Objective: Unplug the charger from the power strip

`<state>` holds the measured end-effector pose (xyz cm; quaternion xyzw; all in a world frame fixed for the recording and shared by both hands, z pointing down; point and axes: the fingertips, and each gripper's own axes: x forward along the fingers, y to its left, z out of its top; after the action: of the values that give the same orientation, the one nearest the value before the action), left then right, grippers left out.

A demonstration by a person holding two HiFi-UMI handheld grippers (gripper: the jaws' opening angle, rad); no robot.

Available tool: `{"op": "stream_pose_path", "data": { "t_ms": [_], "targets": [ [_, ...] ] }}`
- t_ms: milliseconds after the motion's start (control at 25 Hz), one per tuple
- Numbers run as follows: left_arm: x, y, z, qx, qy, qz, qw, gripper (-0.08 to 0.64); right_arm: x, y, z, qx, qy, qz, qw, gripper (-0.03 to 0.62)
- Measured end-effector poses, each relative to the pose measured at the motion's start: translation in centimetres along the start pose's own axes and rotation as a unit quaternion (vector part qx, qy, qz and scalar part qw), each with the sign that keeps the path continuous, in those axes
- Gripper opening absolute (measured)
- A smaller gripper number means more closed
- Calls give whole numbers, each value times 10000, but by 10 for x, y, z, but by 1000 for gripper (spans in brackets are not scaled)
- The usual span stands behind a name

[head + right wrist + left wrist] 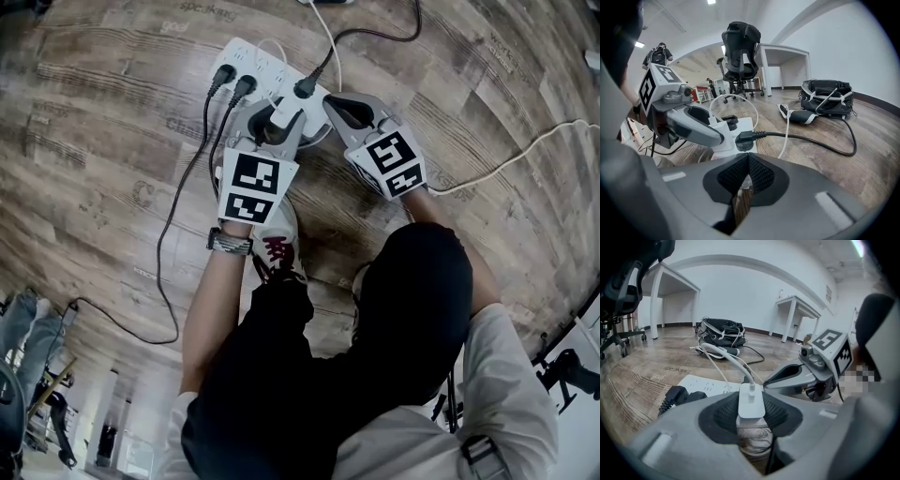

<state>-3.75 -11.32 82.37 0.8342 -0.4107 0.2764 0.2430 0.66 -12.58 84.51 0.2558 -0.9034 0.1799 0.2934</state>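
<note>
A white power strip (pixel 255 58) lies on the wood floor with three black plugs in it. At its near end the white charger (pixel 286 114) sits between the pads of my left gripper (pixel 281 120), which is shut on it. In the left gripper view the charger (pixel 751 401) stands upright in the left gripper (pixel 751 409), its white cable running up and away, with the strip (pixel 705 385) behind at left. Whether its prongs still sit in a socket is hidden. My right gripper (pixel 331 100) is shut on nothing, just right of the charger, close behind a black plug (pixel 744 139).
Black cables (pixel 173 216) trail from the strip toward the left, and a white cable (pixel 525 150) crosses the floor at right. The person's shoe (pixel 274 239) is just below the grippers. A black bag (pixel 722 331), an office chair (pixel 740 47) and white tables stand farther off.
</note>
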Motion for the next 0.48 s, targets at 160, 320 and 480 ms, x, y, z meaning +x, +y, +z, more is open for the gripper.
{"op": "stream_pose_path", "data": {
  "t_ms": [160, 320, 480],
  "targets": [
    [0, 1, 1, -149, -32, -77, 9999, 144, 0, -1, 0, 12, -25, 6, 10000, 3],
    [1, -4, 2, 309, 94, 108, 9994, 141, -1, -1, 0, 20, -16, -8, 10000, 3],
    [1, -7, 2, 746, 200, 348, 9964, 140, 0, -1, 1, 14, -11, -6, 10000, 3]
  ]
}}
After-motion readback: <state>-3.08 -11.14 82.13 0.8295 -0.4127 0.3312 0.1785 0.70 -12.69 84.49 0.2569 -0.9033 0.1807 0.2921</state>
